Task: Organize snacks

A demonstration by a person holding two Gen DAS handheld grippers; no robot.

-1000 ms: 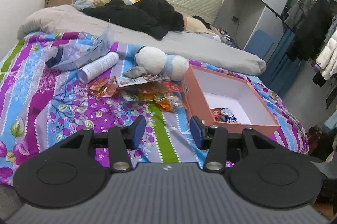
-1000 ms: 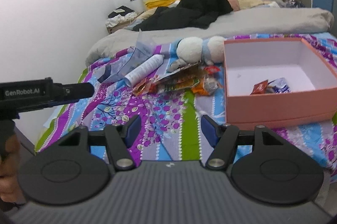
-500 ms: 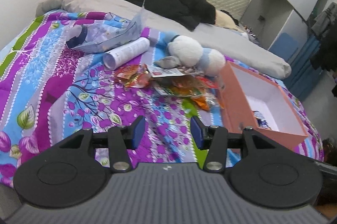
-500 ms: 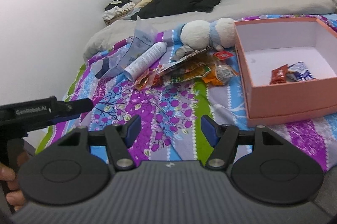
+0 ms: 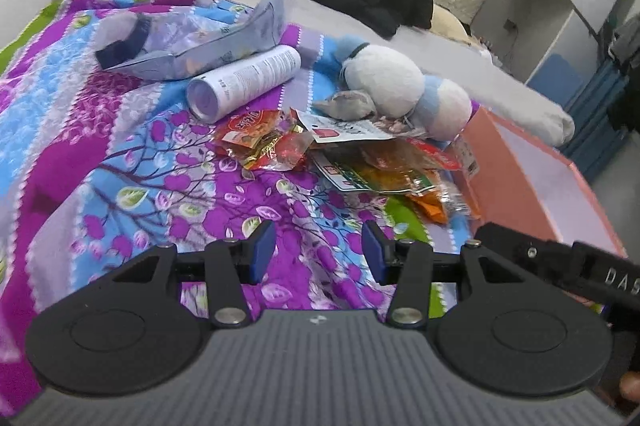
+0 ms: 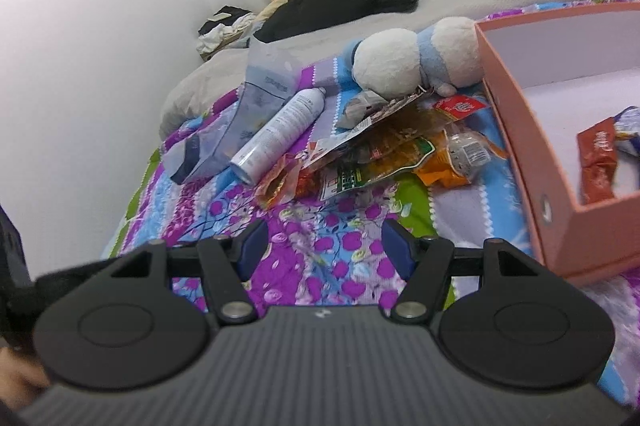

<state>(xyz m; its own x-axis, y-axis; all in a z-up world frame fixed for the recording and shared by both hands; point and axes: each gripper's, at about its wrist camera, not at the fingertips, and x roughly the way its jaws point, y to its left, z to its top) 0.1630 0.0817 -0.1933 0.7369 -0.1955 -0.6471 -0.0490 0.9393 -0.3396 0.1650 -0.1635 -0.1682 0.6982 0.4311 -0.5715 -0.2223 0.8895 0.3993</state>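
Both claws, left claw and right claw, hover released and empty above the floral quilted bed; crinkly orange snack packets lie beside the open pink cardboard box; you should grip one packet's edge.

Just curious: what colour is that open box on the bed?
The box is salmon pink outside, white inside; the right wrist view shows it best.

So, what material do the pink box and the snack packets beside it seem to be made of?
The pink box looks like matte cardboard: stiff straight walls, white inside. The snack packets look like glossy plastic or foil film: crinkled, with bright reflections.
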